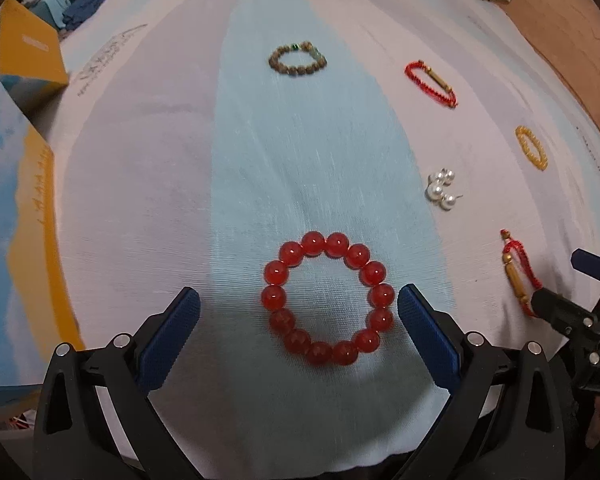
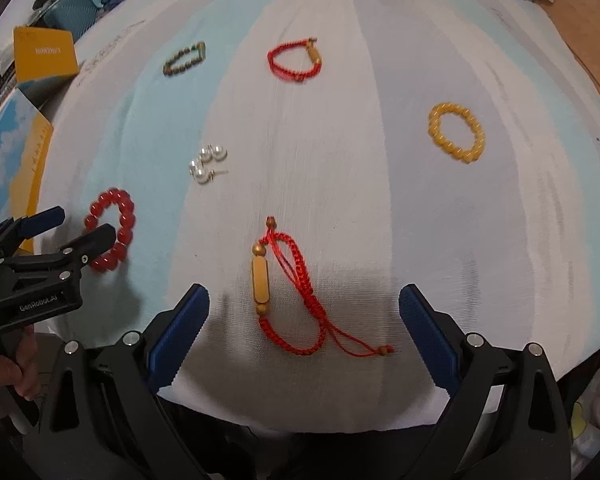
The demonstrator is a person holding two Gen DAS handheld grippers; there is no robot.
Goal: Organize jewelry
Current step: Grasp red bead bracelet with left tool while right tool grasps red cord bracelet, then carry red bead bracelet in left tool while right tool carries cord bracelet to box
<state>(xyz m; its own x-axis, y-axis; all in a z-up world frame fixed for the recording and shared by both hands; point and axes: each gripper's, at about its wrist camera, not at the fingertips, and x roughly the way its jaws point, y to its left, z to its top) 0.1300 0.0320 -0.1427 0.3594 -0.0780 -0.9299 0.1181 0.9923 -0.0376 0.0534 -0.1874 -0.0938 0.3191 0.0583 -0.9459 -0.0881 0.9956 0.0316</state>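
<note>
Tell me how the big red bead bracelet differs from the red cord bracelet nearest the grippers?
The red bead bracelet is a closed ring of large glossy round beads; the near red cord bracelet is thin braided string with a long golden tube bead. The bead bracelet lies round, the cord one long and narrow with loose tails. Both are red and lie flat on the cloth.

striped cloth (image 2: 380,160) carries 5 bracelets (image 1: 326,298) and pearl earrings (image 1: 442,188).

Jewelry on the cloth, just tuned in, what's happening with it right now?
A person holds a claw in each hand over the striped cloth. The left claw is open around the red bead bracelet; the right claw is open around the red cord bracelet. Neither is gripped yet. The pearl earrings, yellow bead bracelet, brown bead bracelet and a second red cord bracelet lie untouched.
</note>
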